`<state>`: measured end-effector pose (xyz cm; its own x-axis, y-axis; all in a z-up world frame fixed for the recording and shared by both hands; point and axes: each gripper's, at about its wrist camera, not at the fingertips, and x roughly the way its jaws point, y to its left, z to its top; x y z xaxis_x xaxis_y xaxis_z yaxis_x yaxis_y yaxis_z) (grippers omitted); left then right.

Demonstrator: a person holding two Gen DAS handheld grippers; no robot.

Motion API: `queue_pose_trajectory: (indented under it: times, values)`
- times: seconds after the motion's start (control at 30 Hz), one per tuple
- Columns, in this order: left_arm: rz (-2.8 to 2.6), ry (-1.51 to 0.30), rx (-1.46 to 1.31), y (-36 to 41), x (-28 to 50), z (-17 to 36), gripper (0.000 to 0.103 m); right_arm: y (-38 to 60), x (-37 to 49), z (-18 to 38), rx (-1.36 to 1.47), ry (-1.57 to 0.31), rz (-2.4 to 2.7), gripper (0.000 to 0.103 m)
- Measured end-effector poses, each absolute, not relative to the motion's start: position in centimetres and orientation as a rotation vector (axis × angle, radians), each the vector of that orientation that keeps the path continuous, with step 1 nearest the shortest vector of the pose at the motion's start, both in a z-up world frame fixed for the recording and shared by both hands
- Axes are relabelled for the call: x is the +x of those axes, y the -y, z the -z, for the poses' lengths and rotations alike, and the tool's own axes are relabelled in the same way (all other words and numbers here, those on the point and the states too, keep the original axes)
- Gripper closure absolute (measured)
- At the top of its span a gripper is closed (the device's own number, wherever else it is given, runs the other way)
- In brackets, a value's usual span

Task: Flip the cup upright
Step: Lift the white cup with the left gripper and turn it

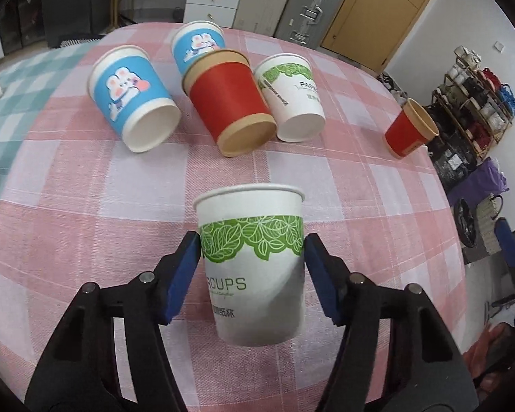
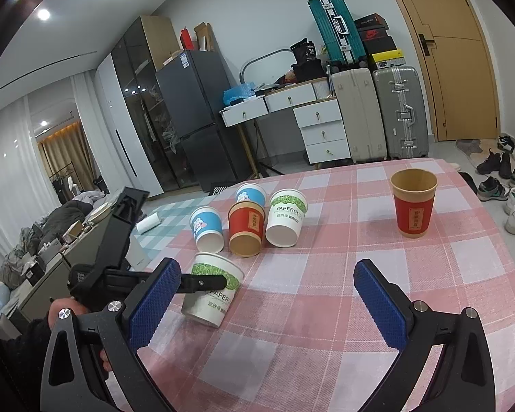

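My left gripper (image 1: 252,250) is shut on a white paper cup with a green leaf band (image 1: 254,261). It holds the cup mouth-up, just above the pink checked tablecloth (image 1: 86,206). The same cup shows in the right wrist view (image 2: 213,292), slightly tilted, with the left gripper's finger across it. My right gripper (image 2: 267,274) is open and empty above the table's near side, to the right of that cup.
Several cups stand mouth-down in a cluster: two blue rabbit cups (image 1: 130,96) (image 1: 197,46), a red cup (image 1: 231,103) and a green leaf cup (image 1: 292,98). A red cup (image 2: 412,202) stands upright at the far right. The table's right edge drops to shoes and racks.
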<state>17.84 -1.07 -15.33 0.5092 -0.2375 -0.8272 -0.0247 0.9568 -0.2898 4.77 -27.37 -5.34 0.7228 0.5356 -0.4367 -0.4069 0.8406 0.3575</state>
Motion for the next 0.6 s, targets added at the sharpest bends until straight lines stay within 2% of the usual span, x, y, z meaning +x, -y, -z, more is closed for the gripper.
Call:
queue_pose_trajectory:
  times: [0.27,0.6]
  values:
    - [0.21,-1.015,-0.341,1.4,15.9,12.2,0.046,27.3,3.5,4.9,0.257,-0.566,-0.53,0.0]
    - [0.316,-1.038,-0.305,2.5,8.3,6.9,0.046,27.1,0.5,4.2,0.25,-0.544,-0.538,0.0]
